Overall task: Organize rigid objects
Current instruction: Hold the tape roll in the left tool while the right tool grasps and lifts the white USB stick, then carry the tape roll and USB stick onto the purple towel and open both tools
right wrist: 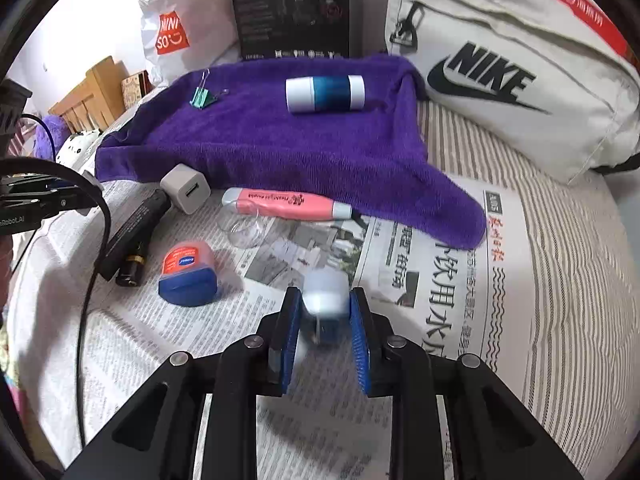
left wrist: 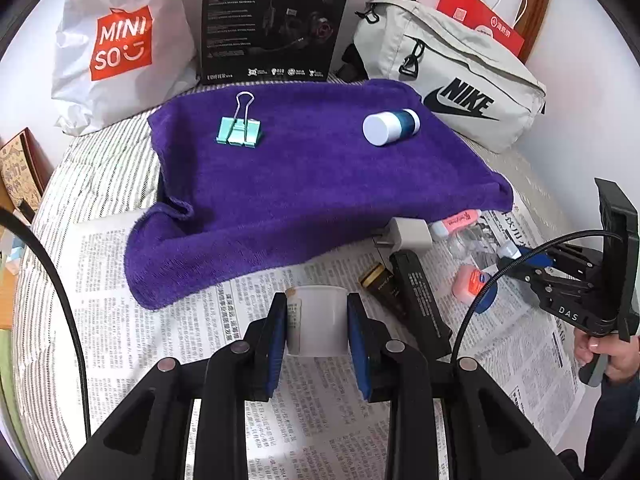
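Left gripper [left wrist: 317, 320] closed on a white plastic cup [left wrist: 318, 320], blue pads pressed to both sides, over the newspaper [left wrist: 160, 280]. Right gripper [right wrist: 325, 316] clamped on a small white-capped bottle [right wrist: 324, 296], blurred, above the newspaper too. On the purple towel [left wrist: 320, 176]: a teal binder clip [left wrist: 239, 130] and a blue-and-white container [left wrist: 390, 126] lying on its side, well apart. Just beside the towel's near edge: white charger cube [right wrist: 186, 193], pink highlighter [right wrist: 288, 204], black bar [right wrist: 134, 232], pink jar with blue lid [right wrist: 186, 274].
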Demonstrator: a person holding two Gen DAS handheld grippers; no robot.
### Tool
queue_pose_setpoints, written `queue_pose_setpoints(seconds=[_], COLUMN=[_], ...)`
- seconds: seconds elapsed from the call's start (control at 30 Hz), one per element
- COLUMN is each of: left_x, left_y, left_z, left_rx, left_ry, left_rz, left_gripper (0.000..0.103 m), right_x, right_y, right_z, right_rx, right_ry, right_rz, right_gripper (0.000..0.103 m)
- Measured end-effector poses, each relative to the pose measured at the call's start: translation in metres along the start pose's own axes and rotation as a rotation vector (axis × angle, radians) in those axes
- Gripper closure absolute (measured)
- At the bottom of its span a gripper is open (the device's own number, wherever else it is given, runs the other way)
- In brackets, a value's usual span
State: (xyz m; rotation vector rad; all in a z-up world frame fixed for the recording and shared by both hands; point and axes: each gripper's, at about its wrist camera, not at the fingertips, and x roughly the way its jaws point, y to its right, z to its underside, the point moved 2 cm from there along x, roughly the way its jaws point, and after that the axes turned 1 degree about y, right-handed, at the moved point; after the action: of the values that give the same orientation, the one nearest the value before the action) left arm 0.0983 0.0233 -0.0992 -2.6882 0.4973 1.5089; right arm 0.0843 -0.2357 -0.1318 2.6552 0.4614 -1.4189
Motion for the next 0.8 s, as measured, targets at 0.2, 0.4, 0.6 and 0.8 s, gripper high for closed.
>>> queue_pose_setpoints(seconds=[0.2, 0.4, 0.6, 0.8], left_x=[0.005, 0.007, 0.004, -0.001], left_y=[0.004, 0.005, 0.001, -0.006], left_z=[0.002, 0.003, 0.0, -0.011], left_rx=[0.006, 0.011, 0.003, -0.01], left_ry=[-0.017, -0.021, -0.008, 0.012], left_rz=[0.002, 0.002, 0.008, 0.009], left_gripper=[0.075, 0.075, 0.075, 0.075], right_x=[0.0, -0.004, -0.006, -0.014], right_y=[-0.002, 0.002, 0.009, 0.006], right_z=[0.005, 0.005, -0.002, -0.02], right_rx=[0.007, 0.008, 0.034, 0.021], right_ry=[0.062, 0.051, 0.04, 0.048], right_rz=[-0.003, -0.02, -0.062, -0.074], right_gripper=[0.065, 0.079, 0.079, 0.079])
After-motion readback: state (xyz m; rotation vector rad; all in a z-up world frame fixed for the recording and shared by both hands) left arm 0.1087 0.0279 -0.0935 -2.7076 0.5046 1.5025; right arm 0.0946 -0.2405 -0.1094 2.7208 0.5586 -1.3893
